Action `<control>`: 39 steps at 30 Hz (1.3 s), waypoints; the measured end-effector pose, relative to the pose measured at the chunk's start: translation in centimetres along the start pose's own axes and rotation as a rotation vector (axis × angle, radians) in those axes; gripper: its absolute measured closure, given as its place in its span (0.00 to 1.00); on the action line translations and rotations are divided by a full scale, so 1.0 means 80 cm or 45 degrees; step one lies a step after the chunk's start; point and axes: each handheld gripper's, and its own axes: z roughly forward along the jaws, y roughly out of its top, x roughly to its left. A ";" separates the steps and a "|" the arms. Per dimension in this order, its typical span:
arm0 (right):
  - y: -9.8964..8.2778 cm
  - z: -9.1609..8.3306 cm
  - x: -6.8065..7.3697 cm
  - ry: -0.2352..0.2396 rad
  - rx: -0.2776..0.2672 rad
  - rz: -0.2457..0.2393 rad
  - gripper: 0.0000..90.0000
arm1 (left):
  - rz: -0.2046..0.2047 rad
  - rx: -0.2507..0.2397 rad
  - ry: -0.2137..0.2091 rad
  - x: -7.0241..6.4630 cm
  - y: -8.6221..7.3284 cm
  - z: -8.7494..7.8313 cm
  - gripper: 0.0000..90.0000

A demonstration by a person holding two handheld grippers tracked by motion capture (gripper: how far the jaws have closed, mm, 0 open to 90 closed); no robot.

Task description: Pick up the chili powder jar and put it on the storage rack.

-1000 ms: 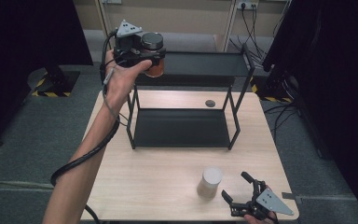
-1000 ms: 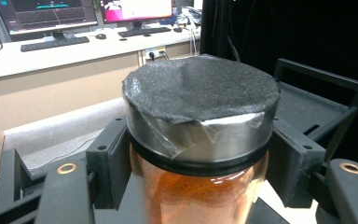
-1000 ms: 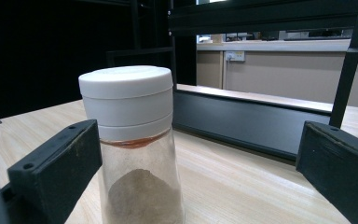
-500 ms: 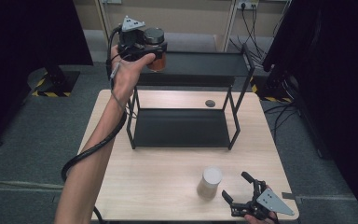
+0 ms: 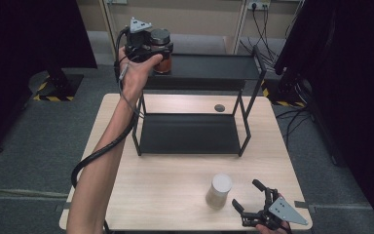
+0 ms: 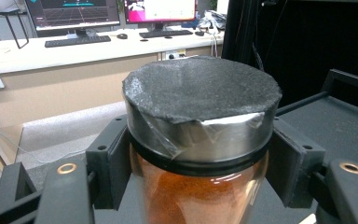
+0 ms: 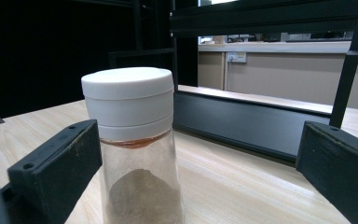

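Note:
My left gripper (image 5: 158, 48) is shut on a glass jar (image 5: 161, 54) of orange-red powder with a dark grey lid, at the left end of the black rack's top shelf (image 5: 214, 67). I cannot tell whether the jar touches the shelf. In the left gripper view the jaws clamp the jar (image 6: 198, 191) just under its lid (image 6: 200, 88). My right gripper (image 5: 251, 204) stands open near the table's front right edge. A white-lidded jar (image 5: 218, 191) stands just ahead of it, between the open jaws but untouched (image 7: 131, 140).
The two-tier black rack stands mid-table, its lower shelf (image 5: 190, 134) bare. A small dark round disc (image 5: 219, 107) lies on the wooden table (image 5: 165, 190) behind the rack. A cable (image 5: 95, 156) trails along the left forearm.
The left hand has carried the orange jar slightly back and to the right, over the top shelf's left end. The right gripper and the white-lidded jar have stayed put.

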 end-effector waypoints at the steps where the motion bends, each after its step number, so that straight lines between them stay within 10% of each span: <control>1: 0.000 0.000 0.000 0.000 0.000 0.001 0.01 | 0.001 0.000 0.000 -0.001 -0.001 0.001 0.35; 19: 0.000 0.000 0.000 0.006 0.000 0.000 0.01 | -0.007 -0.028 -0.001 0.000 -0.014 0.005 0.35; 30: 0.000 0.001 0.001 0.007 0.000 -0.002 0.01 | -0.039 -0.017 0.042 -0.010 -0.015 -0.003 0.04; 39: 0.000 0.001 0.001 0.004 0.000 -0.003 0.01 | -0.016 -0.028 0.015 -0.016 -0.024 -0.015 0.03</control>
